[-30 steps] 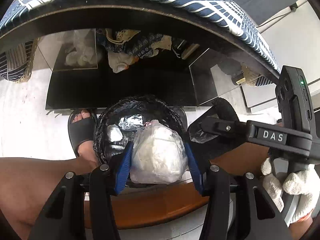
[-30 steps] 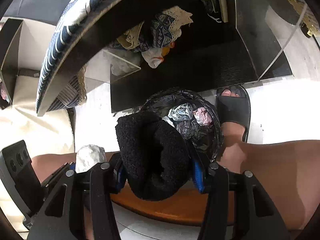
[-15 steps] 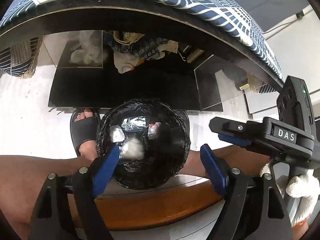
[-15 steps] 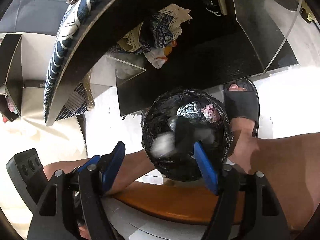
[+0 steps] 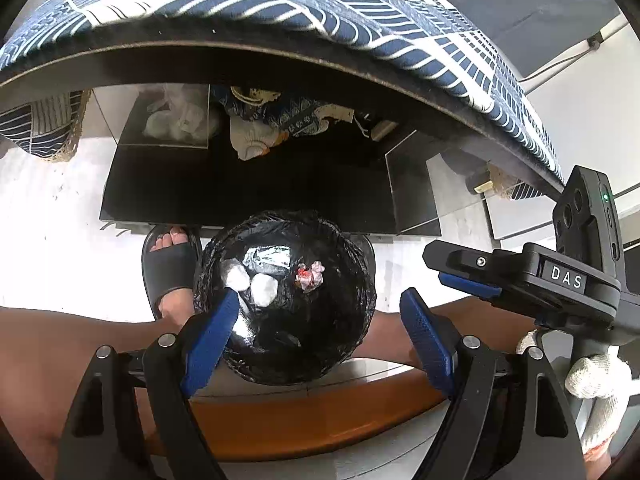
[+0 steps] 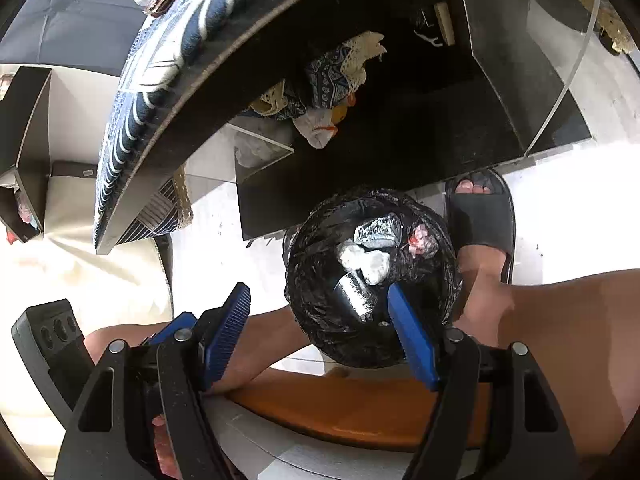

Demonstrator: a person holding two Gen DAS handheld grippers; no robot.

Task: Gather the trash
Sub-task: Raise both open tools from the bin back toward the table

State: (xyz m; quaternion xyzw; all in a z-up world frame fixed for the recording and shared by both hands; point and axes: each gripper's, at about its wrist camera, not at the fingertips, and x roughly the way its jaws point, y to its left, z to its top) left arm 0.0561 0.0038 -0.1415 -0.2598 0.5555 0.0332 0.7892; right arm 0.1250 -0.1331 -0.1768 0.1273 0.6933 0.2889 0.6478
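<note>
A: Start with the black-lined round trash bin (image 5: 286, 300) on the floor between your legs. Two white crumpled paper wads (image 5: 252, 284) now lie at about ten o'clock inside it, with a crinkled silver foil wrapper (image 5: 268, 258) at twelve and a small pink-and-red scrap (image 5: 310, 276) at one.

B: So both drops landed?

A: Yes. A second ago your left gripper (image 5: 316, 340) was pinching a big white wad, and your right gripper (image 6: 320, 332) was clamped on a dark fuzzy bundle. Now both sets of blue pads stand spread with nothing between them (the bin merely shows through the gap). In the right wrist view a dark roll with a grey sheen (image 6: 354, 296) lies at the bin's seven o'clock; I'd judge that is your bundle, though I can't be certain.

B: What does that mean for the job?

A: This round of collecting looks finished; your hands are free for the next piece.

B: And farther out?

A: Your foot in a black slide sandal (image 5: 170, 264) sits at the bin's nine o'clock, touching its side. At twelve, under the dark tabletop with the blue-and-white patterned cloth (image 5: 280, 12), the lower shelf holds bunched fabric (image 5: 272, 120). Whether any of that is trash, I can't tell.
</note>
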